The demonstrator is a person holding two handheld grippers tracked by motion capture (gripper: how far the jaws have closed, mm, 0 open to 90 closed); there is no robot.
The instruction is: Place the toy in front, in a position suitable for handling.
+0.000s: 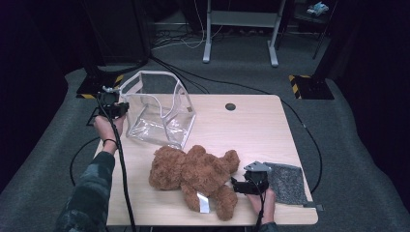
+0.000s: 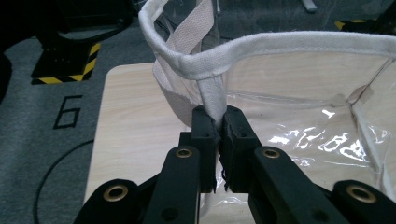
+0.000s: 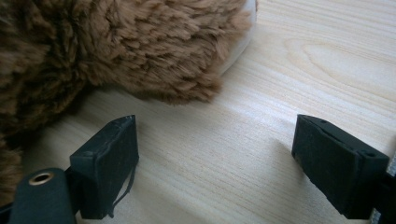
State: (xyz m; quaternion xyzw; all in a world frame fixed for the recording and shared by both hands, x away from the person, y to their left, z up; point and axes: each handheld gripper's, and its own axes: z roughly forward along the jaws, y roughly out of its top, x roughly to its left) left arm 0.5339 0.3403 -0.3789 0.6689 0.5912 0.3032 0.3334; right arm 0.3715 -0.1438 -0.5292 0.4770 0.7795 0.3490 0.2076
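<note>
Bear (image 1: 193, 176) first, since it's the biggest thing you've got to move: it lies flat on the table (image 1: 251, 130), near your edge, outside the bag and well apart from it. Nothing of it has been lifted yet, so I'd judge the packing itself hasn't begun.

Next, the bag (image 1: 162, 110), clear plastic with white trim, stands at the far left of the table with its mouth open upward and nothing visible inside. That part looks prepared.

Your left gripper (image 1: 113, 107) is pressed together on the bag's white strap (image 2: 212, 100) just below the rim, so the opening is held for you.

Your right gripper (image 1: 237, 186) sits low on the table just beside the bear's leg, its jaws spread wide with only bare wood between them; in the right gripper view the fur (image 3: 140, 51) lies just ahead of the pads (image 3: 109, 165), not touching them.

What's left, as I read it: close on the bear, carry it over, and drop it into the bag. A grey cloth (image 1: 287, 182) lies at your right, untouched.
</note>
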